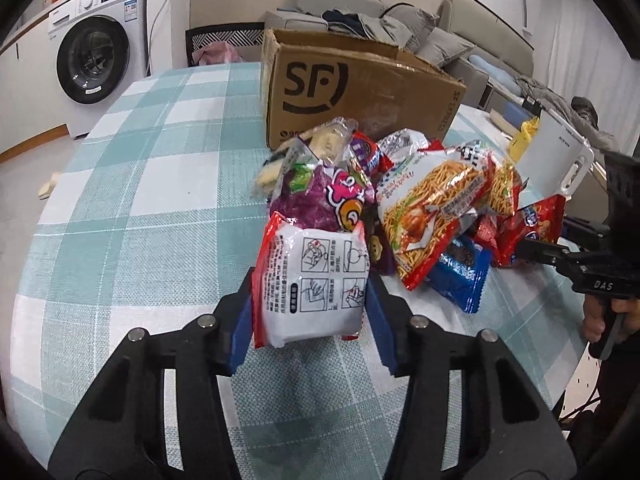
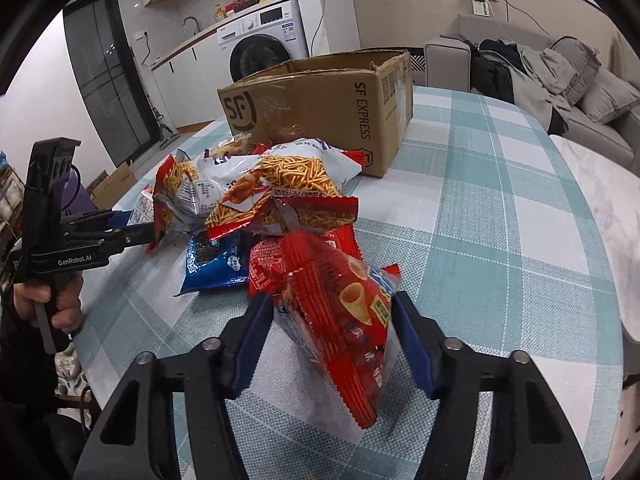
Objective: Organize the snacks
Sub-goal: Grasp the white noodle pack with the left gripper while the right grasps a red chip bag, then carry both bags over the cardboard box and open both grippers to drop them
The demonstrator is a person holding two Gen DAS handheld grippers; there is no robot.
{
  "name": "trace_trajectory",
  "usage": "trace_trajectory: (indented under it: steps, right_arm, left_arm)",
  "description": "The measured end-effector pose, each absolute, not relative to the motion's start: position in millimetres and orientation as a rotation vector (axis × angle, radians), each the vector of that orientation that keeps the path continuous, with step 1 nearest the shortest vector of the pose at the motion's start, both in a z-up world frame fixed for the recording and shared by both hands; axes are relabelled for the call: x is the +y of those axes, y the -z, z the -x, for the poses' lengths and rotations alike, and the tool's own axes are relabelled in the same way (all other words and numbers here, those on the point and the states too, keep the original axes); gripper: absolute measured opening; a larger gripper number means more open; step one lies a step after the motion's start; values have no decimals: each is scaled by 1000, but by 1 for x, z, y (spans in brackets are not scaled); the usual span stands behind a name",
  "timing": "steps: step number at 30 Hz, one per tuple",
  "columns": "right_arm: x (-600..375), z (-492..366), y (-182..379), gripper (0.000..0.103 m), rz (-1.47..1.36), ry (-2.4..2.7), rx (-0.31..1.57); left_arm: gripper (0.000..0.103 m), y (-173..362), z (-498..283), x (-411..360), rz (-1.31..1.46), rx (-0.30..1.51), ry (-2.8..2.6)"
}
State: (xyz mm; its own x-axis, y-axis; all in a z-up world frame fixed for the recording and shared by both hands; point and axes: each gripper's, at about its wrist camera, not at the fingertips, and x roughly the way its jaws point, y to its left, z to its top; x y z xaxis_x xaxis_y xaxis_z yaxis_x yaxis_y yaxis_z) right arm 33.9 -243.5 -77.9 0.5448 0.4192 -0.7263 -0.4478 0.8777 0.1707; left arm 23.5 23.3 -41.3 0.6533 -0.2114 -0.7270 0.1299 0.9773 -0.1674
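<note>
My left gripper (image 1: 312,280) is shut on a white packet with red edges (image 1: 316,280), its blue pads pressing both sides just above the checked tablecloth (image 1: 140,200). Behind the packet lies a heap of snack bags: a purple bag (image 1: 320,196), a noodle-snack bag (image 1: 432,208) and a blue bag (image 1: 460,272). My right gripper (image 2: 332,300) is shut on a red cone-snack bag (image 2: 344,312) at the near edge of the same heap (image 2: 280,192). An open SF cardboard box (image 1: 360,92) (image 2: 320,108) stands behind the heap.
The other gripper, held in a hand, shows at each view's edge, reaching into the heap (image 1: 532,250) (image 2: 140,236). A washing machine (image 1: 96,48), a chair back (image 1: 224,40) and a sofa with clothes (image 2: 560,68) surround the table. Bare cloth lies left and right of the heap.
</note>
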Motion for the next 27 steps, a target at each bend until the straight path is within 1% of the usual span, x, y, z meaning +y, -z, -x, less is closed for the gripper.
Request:
trace_trajectory:
  steps: [1,2,4,5,14,21,27]
  right_arm:
    - [-245,-34,78,49,26,-517,849]
    - [-246,-33,77,47,18,-516,844]
    - [-250,-31,76,39,-6,-517,832]
    - [-251,-30,75,37,-16,-522,828]
    - [-260,-6,56,36,-36,-526,753]
    - [-263,9,20,36,-46,-529,649]
    - [-257,4,-7,36,-73,-537,580]
  left_arm:
    - [48,39,-22,24,110,830,193]
    - [48,36,-20,25,116,823,192]
    - [48,30,-17,26,124,808,191]
    - [48,28,-16,27,125,803,189]
    - [48,8,-2,25,127,752,191]
    - [48,-16,7,25,129,699,181]
    - [48,-37,3,24,127,650,159]
